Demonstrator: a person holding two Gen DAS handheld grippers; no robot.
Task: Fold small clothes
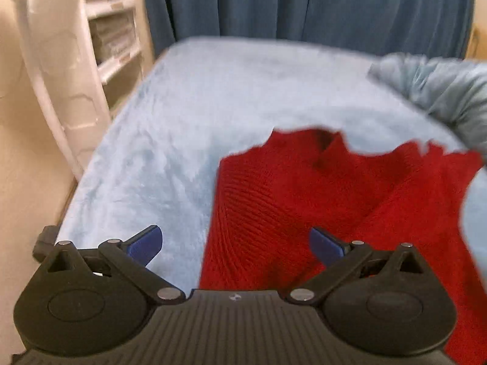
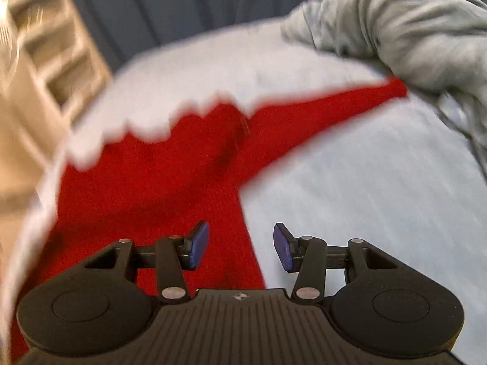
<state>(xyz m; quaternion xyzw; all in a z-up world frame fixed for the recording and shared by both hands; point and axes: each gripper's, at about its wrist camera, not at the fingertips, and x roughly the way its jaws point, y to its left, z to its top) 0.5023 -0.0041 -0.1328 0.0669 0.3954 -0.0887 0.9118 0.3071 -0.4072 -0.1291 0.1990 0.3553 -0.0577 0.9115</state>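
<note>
A red knit garment (image 1: 289,200) lies spread on the light blue fleece blanket (image 1: 170,127), with its V-neck toward the far side. My left gripper (image 1: 236,243) hovers over the garment's left edge, jaws wide open and nothing between the blue pads (image 1: 146,245). In the blurred right wrist view the red garment (image 2: 158,179) fills the left half, one sleeve stretching to the upper right. My right gripper (image 2: 240,245) hangs above the garment's right edge, jaws partly apart and holding nothing.
A crumpled grey-blue garment (image 2: 411,30) lies at the blanket's far right, touching the red sleeve tip. A dark blue curtain (image 1: 304,0) hangs behind. A white fan stand (image 1: 54,60) and white shelves (image 1: 112,30) stand off the blanket's left edge.
</note>
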